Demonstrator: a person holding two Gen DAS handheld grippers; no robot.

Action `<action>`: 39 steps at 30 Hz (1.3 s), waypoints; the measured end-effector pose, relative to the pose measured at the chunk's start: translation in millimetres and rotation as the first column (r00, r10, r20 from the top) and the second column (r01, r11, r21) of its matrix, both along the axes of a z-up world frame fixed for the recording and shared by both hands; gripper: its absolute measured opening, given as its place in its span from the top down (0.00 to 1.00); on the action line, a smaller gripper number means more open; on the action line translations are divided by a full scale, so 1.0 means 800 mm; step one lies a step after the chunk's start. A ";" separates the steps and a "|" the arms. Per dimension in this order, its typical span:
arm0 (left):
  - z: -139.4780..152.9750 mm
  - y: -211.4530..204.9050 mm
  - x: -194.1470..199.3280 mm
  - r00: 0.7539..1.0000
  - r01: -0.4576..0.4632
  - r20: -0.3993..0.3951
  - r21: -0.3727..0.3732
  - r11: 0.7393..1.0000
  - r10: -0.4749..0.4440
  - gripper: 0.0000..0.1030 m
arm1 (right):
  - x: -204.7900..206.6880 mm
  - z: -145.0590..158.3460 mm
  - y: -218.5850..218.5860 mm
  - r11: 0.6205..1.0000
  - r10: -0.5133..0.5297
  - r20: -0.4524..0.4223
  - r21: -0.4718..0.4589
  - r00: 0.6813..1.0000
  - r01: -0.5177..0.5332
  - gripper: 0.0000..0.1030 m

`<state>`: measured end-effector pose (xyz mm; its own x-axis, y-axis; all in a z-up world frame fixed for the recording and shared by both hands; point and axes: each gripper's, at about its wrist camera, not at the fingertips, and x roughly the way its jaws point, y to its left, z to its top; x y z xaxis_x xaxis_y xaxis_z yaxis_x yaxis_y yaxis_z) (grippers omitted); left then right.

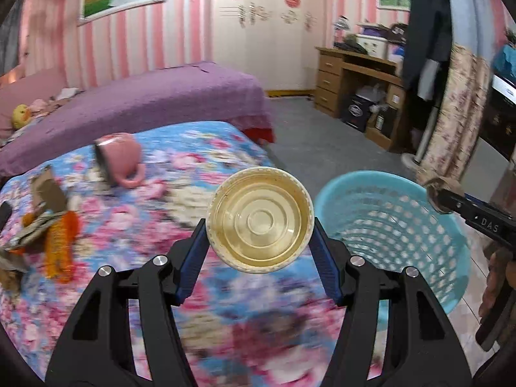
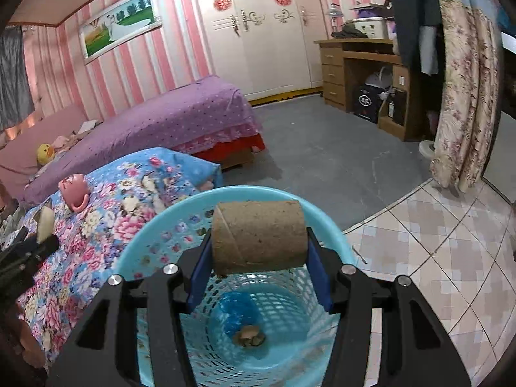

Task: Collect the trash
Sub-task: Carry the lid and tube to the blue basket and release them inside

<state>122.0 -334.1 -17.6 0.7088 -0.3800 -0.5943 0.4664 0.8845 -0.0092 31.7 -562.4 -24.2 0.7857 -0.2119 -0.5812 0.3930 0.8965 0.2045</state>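
Beside the floral bed [image 2: 96, 225], the right hand-held gripper [image 2: 259, 258] clamps a cardboard roll [image 2: 258, 235] crosswise directly above the blue basket [image 2: 325, 222], while the left hand-held gripper [image 1: 259, 238], gripping a plastic lid [image 1: 259, 219], lies left of it.

Home bedroom — bed [image 2: 167, 116], wardrobe [image 2: 264, 29]

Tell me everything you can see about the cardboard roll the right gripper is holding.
The cardboard roll is a short brown tube with a rough, speckled surface and a spiral seam near its left end. It lies sideways, clamped end to end in the right gripper, held above the open blue basket. Only the gripper's blue pads touch it. In the left view its end shows.
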 end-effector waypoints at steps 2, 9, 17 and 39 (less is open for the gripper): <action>-0.004 -0.026 -0.002 1.000 0.027 -0.003 0.006 1.000 -0.027 0.41 | -0.005 0.000 -0.005 1.000 -0.018 -0.002 -0.006 1.000 0.018 0.48; -0.016 -0.094 0.002 0.995 0.086 -0.042 0.013 0.996 -0.085 0.41 | -0.014 -0.006 -0.017 0.998 -0.055 -0.006 -0.004 0.998 0.055 0.48; -0.034 -0.128 0.009 0.991 0.123 -0.057 0.085 0.989 -0.119 0.22 | -0.012 -0.009 -0.016 0.999 -0.053 -0.016 -0.010 0.998 0.053 0.48; -0.001 0.017 0.044 0.997 -0.073 0.030 0.044 0.996 0.072 0.05 | 0.011 0.006 0.020 0.989 -0.116 0.010 -0.090 0.993 0.116 0.07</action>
